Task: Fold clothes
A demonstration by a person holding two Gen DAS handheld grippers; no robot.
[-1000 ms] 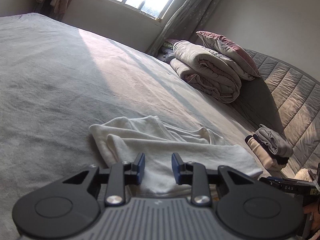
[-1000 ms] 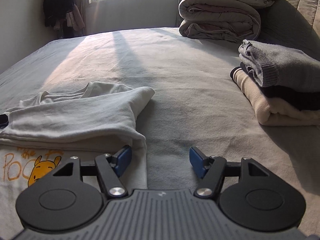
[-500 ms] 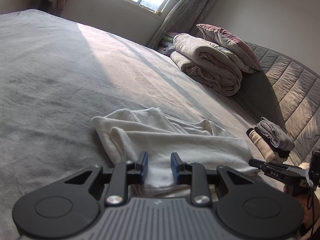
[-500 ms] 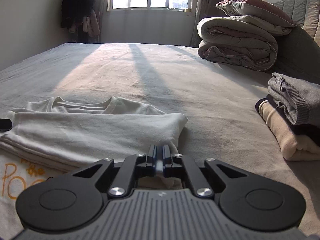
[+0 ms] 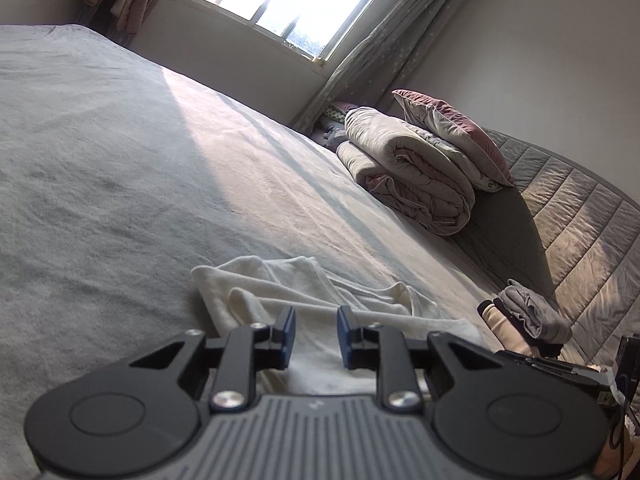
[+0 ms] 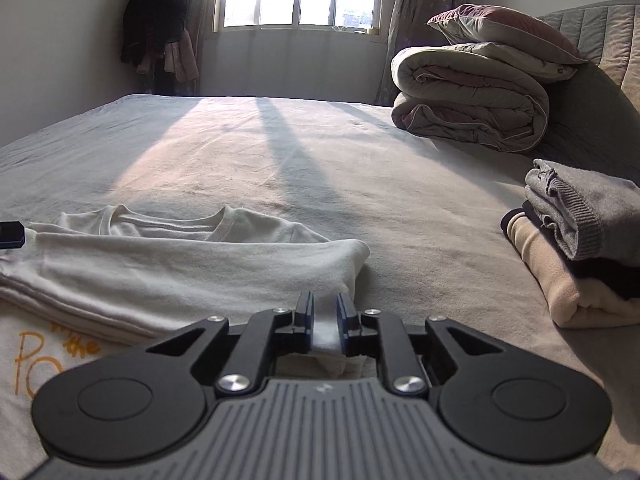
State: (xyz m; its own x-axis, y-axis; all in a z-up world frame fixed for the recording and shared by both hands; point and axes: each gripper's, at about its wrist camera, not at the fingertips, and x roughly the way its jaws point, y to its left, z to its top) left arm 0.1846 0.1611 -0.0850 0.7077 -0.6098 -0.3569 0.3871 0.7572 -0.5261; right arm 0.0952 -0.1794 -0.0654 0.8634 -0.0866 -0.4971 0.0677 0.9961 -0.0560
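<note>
I have the white T-shirt lying on the grey bed, already doubled over itself so that the neckline faces the window and the orange print shows on the layer underneath. My right gripper is pinched on the shirt's near right edge, a strip of cloth visible between nearly closed jaws. My left gripper sits over the shirt's left side with a moderate gap and cloth showing between the fingers; I cannot tell whether it bites anything. To fold cleanly, I judge both sides need an equal hold and a level lift, so the layers stay aligned. A stack of folded clothes rests well to the right.
</note>
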